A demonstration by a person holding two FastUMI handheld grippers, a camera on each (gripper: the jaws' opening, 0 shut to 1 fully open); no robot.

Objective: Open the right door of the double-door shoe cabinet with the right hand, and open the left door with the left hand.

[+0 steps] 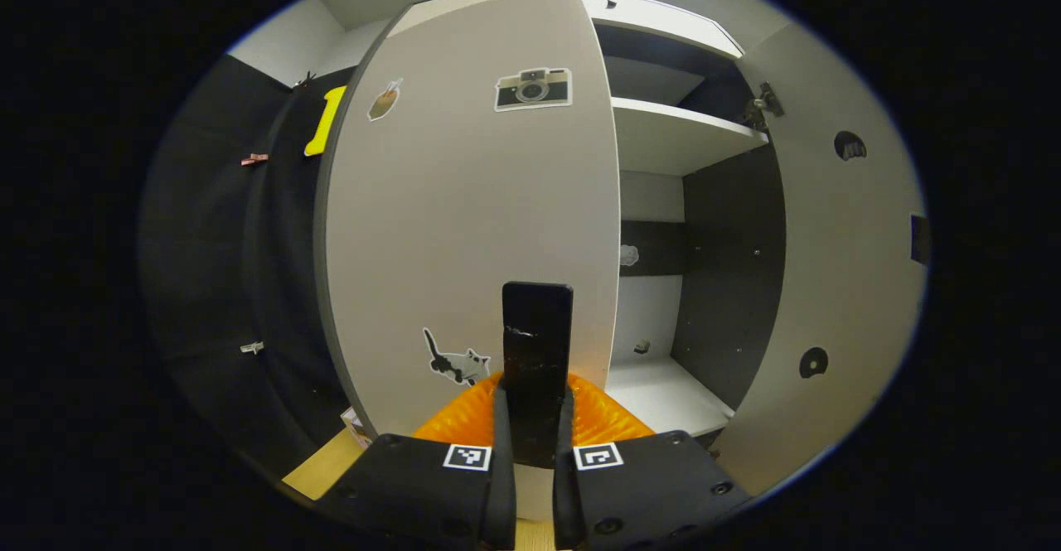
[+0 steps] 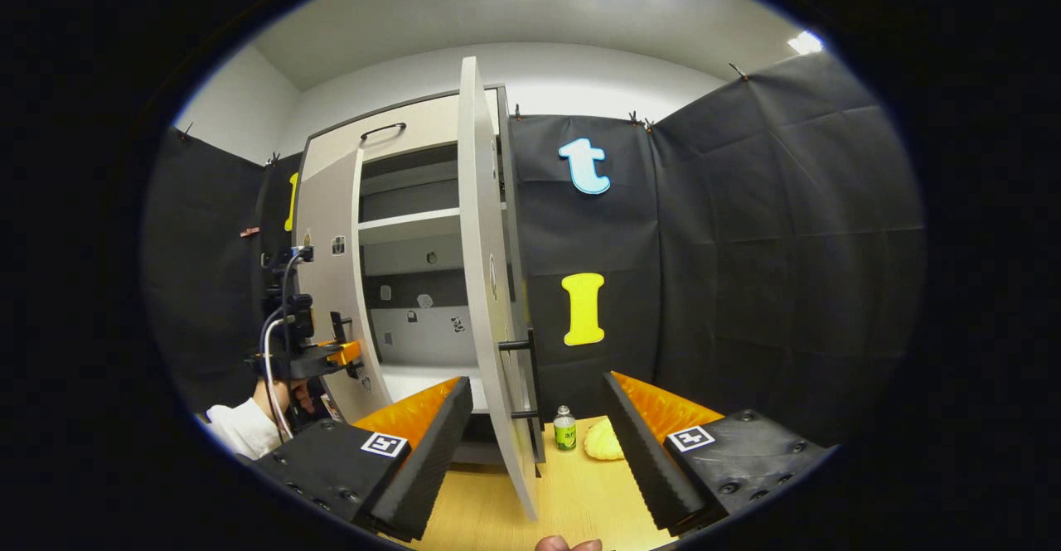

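— where are your fingers?

— my left gripper (image 1: 535, 451) is clamped on the left door's handle (image 1: 537, 360), low centre of the left gripper view. my right gripper (image 2: 539, 443) is spread wide, holding nothing.

— and the shoe cabinet (image 2: 406, 228)?

— centre left of the right gripper view: right door (image 2: 485, 286) swung wide, edge-on; left door (image 1: 472, 203) barely ajar.
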